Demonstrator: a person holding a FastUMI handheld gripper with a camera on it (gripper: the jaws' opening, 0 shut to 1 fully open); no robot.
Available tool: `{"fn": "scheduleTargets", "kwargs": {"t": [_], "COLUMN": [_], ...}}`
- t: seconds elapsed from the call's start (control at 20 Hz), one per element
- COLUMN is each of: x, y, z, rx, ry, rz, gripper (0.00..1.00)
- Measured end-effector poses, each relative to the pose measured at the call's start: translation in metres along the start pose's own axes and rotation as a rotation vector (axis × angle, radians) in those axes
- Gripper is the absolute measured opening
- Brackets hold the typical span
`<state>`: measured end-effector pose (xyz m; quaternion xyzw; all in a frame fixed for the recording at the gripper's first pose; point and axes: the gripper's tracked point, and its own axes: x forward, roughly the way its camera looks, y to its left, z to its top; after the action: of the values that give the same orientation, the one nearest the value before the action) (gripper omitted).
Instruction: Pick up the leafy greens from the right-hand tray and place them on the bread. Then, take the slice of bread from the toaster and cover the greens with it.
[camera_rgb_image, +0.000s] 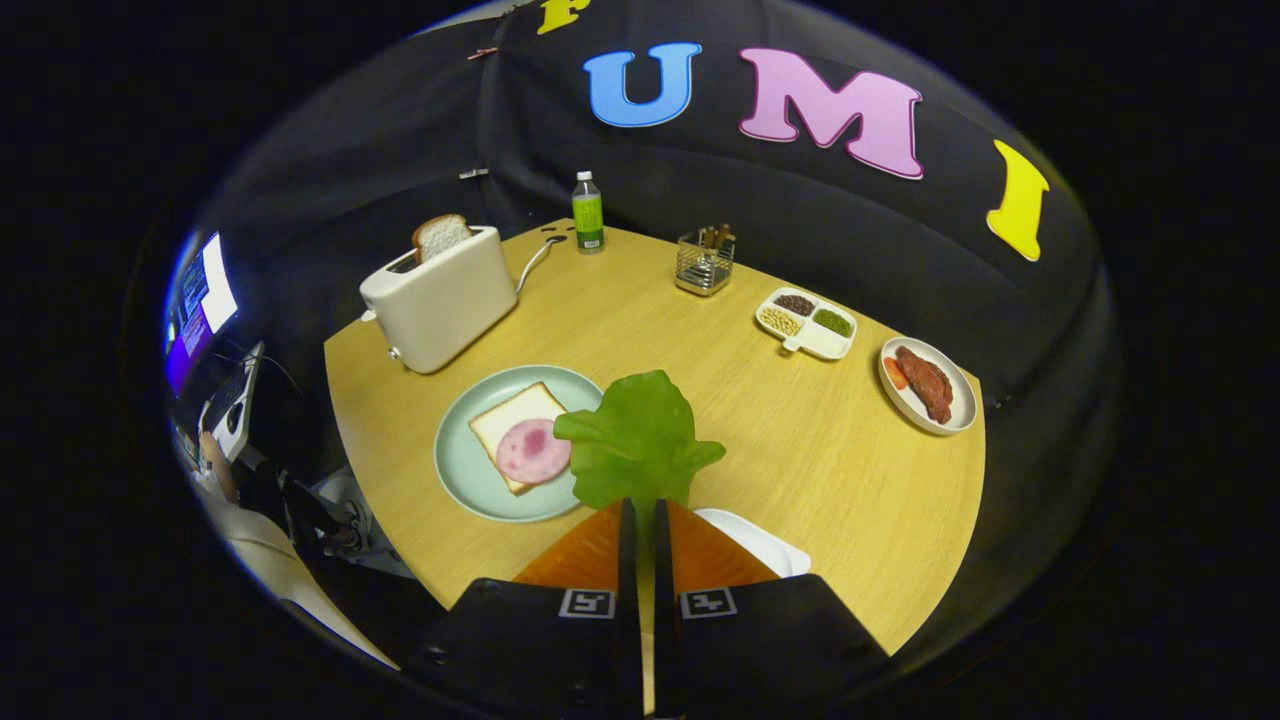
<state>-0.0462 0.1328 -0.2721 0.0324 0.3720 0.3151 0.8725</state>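
The leafy greens (640, 440) are pinched by the stem between the nearly closed fingers of the gripper (644, 515) (leaf standing forward of the tips), while the bread (512, 418) is found ahead and to the left on the plate (460, 480).

No legible text, brand or number appears on any item. The bottle (587, 211) beyond the toaster (440, 297) carries a green label, its print too small to read. Each finger of the gripper (645, 510) bears a square black-and-white coded marker, a pattern without letters or digits.
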Motion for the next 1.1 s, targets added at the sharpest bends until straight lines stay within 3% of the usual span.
{"fn": "scheduleTargets", "kwargs": {"t": [0.35, 1.1], "x": [0.045, 0.120], "y": [0.052, 0.098], "z": [0.044, -0.008], "rx": [-0.063, -0.121], "ry": [-0.007, 0.211], "rz": [0.025, 0.016], "gripper": [0.09, 0.09]}}
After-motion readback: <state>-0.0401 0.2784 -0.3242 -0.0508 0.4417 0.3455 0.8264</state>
